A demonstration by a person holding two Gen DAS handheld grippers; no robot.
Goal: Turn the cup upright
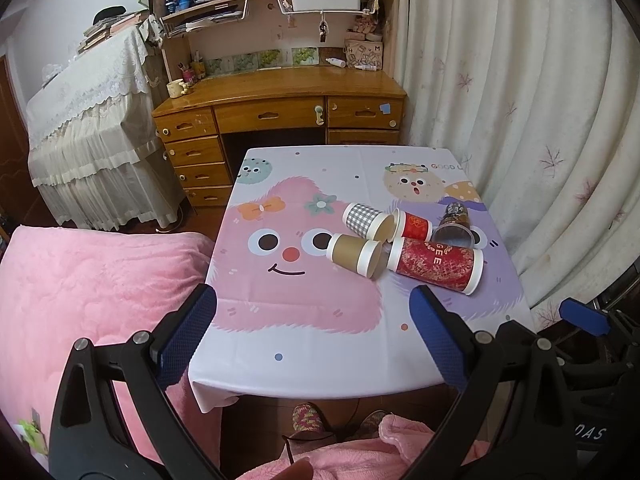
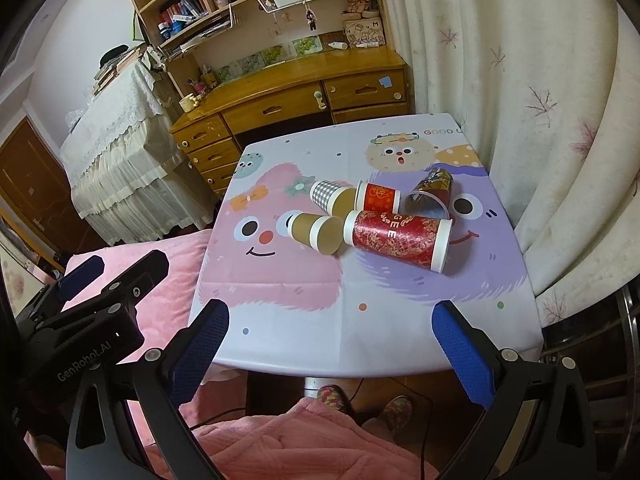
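Note:
Several paper cups lie on their sides in a cluster on the cartoon tablecloth [image 1: 300,320]. A large red cup [image 1: 436,265] [image 2: 396,239] is nearest. A tan cup [image 1: 354,255] [image 2: 316,232] lies left of it. Behind them are a checked cup [image 1: 366,221] [image 2: 332,197], a small red cup [image 1: 414,225] [image 2: 378,197] and a dark clear cup [image 1: 454,226] [image 2: 432,194]. My left gripper [image 1: 312,332] is open and empty, held back over the table's near edge. My right gripper [image 2: 330,344] is also open and empty there.
The small table's near edge [image 2: 340,370] is just ahead of both grippers. A pink blanket [image 1: 88,296] lies left of the table. A curtain [image 1: 540,120] hangs on the right. A wooden desk [image 1: 280,96] with shelves stands behind. The person's slippers [image 1: 308,420] are under the table.

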